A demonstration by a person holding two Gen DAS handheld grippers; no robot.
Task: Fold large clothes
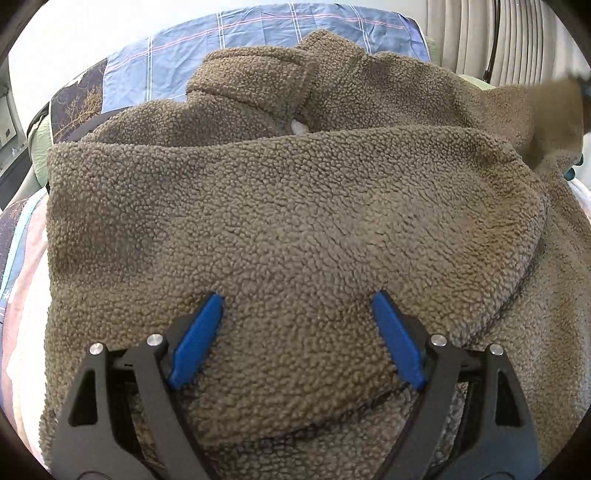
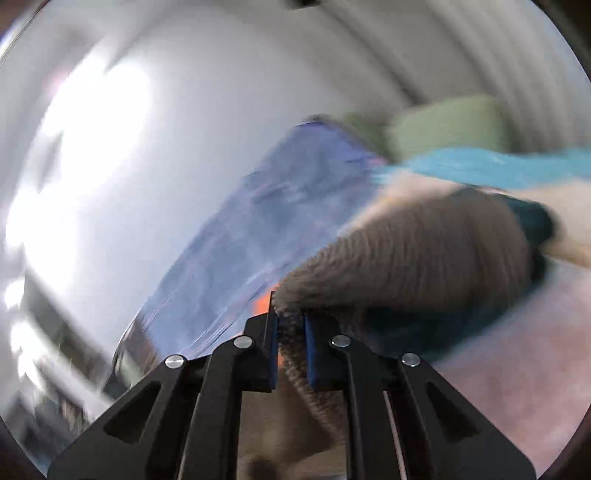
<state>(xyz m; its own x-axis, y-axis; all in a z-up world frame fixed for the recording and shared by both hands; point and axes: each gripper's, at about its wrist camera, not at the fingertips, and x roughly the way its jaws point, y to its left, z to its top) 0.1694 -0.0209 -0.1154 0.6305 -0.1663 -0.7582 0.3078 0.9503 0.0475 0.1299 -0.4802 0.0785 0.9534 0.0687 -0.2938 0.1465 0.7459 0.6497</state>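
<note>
A large brown fleece jacket (image 1: pixel 288 206) lies bunched on a bed and fills most of the left wrist view. My left gripper (image 1: pixel 297 306) hovers just over its near part, jaws wide open, blue pads (image 1: pixel 195 343) apart with only the fleece surface below them. At the far right edge a blurred flap of the fleece (image 1: pixel 554 107) is lifted. In the blurred right wrist view, my right gripper (image 2: pixel 290 321) is shut on a fold of the brown fleece (image 2: pixel 417 254), which streams away to the right.
A blue plaid sheet (image 1: pixel 258 40) covers the bed beyond the jacket, with pink and patterned bedding (image 1: pixel 22 280) at the left. Pale curtains (image 1: pixel 480 33) hang at the back right. A green cushion (image 2: pixel 443 125) and a teal cloth (image 2: pixel 480 166) show in the right wrist view.
</note>
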